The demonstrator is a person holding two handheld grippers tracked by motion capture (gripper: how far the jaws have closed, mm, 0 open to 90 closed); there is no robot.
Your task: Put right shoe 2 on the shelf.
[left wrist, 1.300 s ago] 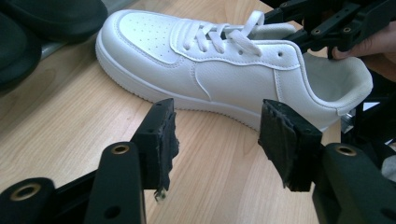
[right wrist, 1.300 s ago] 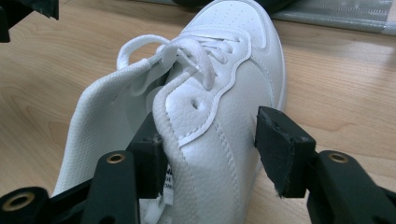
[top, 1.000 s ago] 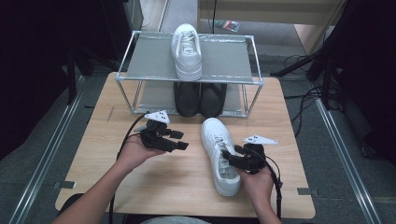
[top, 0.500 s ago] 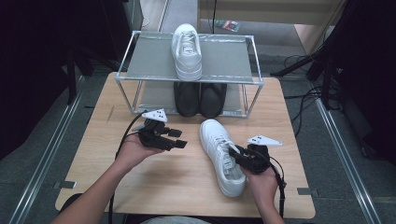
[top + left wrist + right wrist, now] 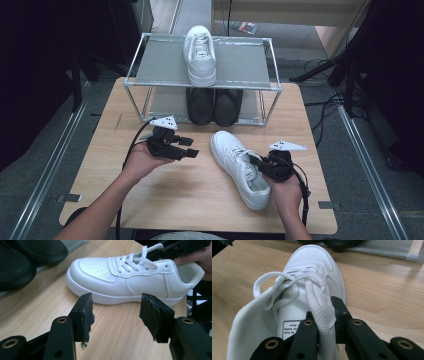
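Note:
A white lace-up shoe (image 5: 235,162) lies on the wooden table (image 5: 150,200), toe toward the rack and heel toward me. My right gripper (image 5: 260,164) is at its heel end. Its jaws have just been closing, and in the right gripper view they are shut (image 5: 322,312) on the padded collar edge of the shoe (image 5: 312,277). My left gripper (image 5: 192,147) hovers to the left of the shoe. Its jaws stand open (image 5: 116,312) with nothing between them, pointing at the shoe's side (image 5: 120,282).
A metal shoe rack (image 5: 150,70) stands at the table's far side. A matching white shoe (image 5: 200,55) sits on its top shelf, and a pair of black shoes (image 5: 214,105) on the lower level. Cables trail from both grippers toward me.
The right gripper's jaws have closed onto the shoe's collar, and the shoe's heel has shifted slightly right. The left hand has stayed where it was, jaws open.

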